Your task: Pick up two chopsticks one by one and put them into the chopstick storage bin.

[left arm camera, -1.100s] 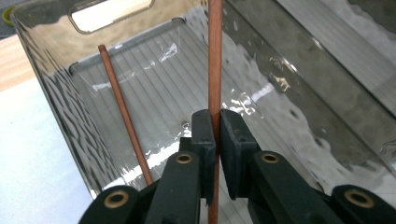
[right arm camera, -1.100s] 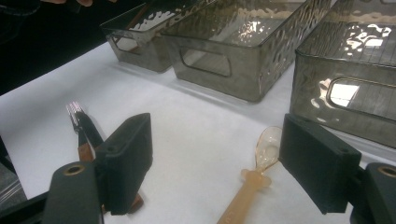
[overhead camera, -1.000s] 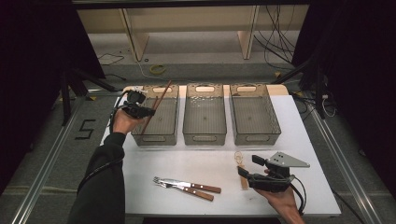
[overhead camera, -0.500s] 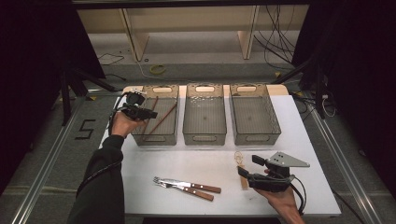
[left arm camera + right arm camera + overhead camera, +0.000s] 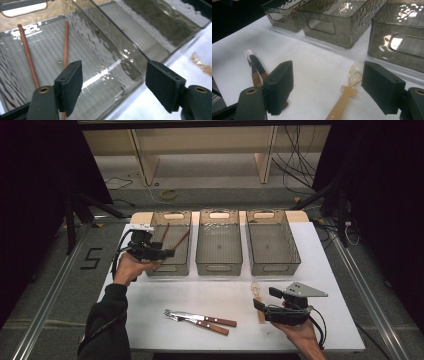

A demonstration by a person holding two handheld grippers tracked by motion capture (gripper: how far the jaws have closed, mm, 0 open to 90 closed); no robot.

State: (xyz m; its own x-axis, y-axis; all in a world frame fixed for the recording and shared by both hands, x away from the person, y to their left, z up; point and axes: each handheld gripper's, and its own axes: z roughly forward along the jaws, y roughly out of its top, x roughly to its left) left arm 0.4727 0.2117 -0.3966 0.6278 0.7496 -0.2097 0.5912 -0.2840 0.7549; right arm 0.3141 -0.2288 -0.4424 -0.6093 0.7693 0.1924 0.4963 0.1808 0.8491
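Two brown chopsticks (image 5: 27, 56) (image 5: 182, 239) lie inside the left clear bin (image 5: 169, 266). My left gripper (image 5: 162, 254) (image 5: 113, 85) hovers over that bin's front left corner. Its jaws have just been opening and now stand wide apart with nothing between them. A translucent orange spoon (image 5: 348, 92) (image 5: 257, 291) lies flat on the white table (image 5: 150, 300). My right gripper (image 5: 264, 298) (image 5: 327, 85) rests low at the front right, open, with the spoon's handle in the gap between its pads, untouched.
The middle bin (image 5: 219, 262) and right bin (image 5: 272, 265) stand in a row beside the left one. A fork and a knife with wooden handles (image 5: 202, 321) (image 5: 254, 67) lie side by side near the table's front edge, left of the right gripper.
The left gripper let go of a chopstick, which dropped into the left bin, and its jaws opened. The left hand drew back toward the bin's front. The right gripper stayed put.
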